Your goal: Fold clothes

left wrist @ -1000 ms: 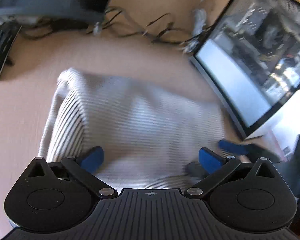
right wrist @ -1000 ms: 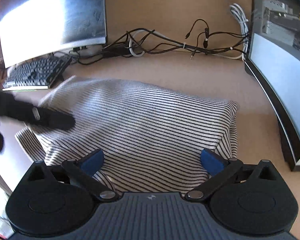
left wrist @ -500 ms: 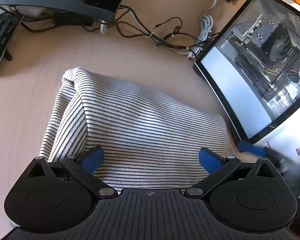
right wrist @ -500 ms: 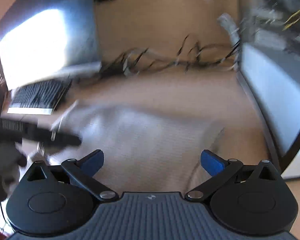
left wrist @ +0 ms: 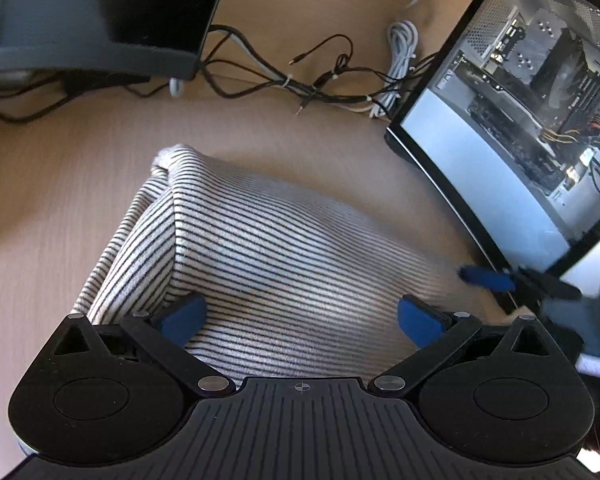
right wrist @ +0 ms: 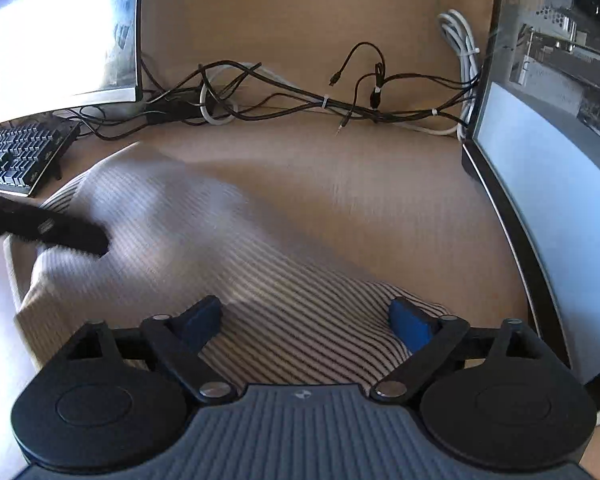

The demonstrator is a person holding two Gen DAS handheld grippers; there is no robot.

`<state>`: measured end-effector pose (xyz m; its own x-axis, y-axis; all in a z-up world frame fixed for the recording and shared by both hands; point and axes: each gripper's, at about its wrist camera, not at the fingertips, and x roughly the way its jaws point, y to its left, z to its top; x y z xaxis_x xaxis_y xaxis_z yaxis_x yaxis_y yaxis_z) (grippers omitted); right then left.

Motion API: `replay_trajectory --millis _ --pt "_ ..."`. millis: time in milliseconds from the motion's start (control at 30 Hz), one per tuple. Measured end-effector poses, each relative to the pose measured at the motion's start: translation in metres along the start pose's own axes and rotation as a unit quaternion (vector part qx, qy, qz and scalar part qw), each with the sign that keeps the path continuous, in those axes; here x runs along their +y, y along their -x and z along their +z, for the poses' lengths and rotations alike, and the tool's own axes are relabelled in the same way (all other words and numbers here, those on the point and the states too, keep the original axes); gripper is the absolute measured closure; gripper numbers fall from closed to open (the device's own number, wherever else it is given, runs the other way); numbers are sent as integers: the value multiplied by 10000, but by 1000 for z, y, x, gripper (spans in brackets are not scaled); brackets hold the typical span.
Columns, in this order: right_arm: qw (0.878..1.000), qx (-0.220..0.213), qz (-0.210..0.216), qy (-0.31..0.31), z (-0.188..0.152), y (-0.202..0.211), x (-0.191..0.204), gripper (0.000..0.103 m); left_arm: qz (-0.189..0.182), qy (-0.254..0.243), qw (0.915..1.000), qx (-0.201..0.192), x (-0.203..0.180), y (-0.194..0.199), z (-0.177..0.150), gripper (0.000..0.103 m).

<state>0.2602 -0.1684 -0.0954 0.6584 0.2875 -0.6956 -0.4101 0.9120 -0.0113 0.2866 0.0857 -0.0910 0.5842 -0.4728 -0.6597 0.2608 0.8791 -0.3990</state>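
Note:
A folded white garment with thin black stripes [left wrist: 268,264] lies on the tan desk; it also shows in the right wrist view [right wrist: 228,256]. My left gripper [left wrist: 300,318] is open, its blue pads wide apart over the garment's near edge, holding nothing. My right gripper [right wrist: 306,322] is open over the garment's right near corner, empty. The right gripper's blue fingertip [left wrist: 486,278] shows at the garment's right edge in the left wrist view. The left gripper's dark finger [right wrist: 60,232] shows blurred on the garment's left side in the right wrist view.
A glass-sided computer case [left wrist: 532,120] stands close on the right, also in the right wrist view [right wrist: 552,152]. A monitor [right wrist: 56,32] and keyboard [right wrist: 16,156] sit at the left. Tangled cables [right wrist: 300,100] run along the desk's back.
The right gripper has dropped lower and closer to the garment's right corner. The left gripper has moved slightly forward over the garment. Both stay open.

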Motion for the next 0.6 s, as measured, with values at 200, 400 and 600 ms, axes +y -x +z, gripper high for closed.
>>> replay_trajectory --millis 200,400,600 --pt "9998 144 -29 -115 -11 11 7 1 -37 -544 9985 5 -4 -25 18 0" --pt "9994 292 -53 -179 -18 23 15 0 -176 -773 9969 -23 -10 -47 31 0" --pt "9989 334 -203 -256 -16 24 20 0 -127 -553 9984 -52 -13 -51 37 0"
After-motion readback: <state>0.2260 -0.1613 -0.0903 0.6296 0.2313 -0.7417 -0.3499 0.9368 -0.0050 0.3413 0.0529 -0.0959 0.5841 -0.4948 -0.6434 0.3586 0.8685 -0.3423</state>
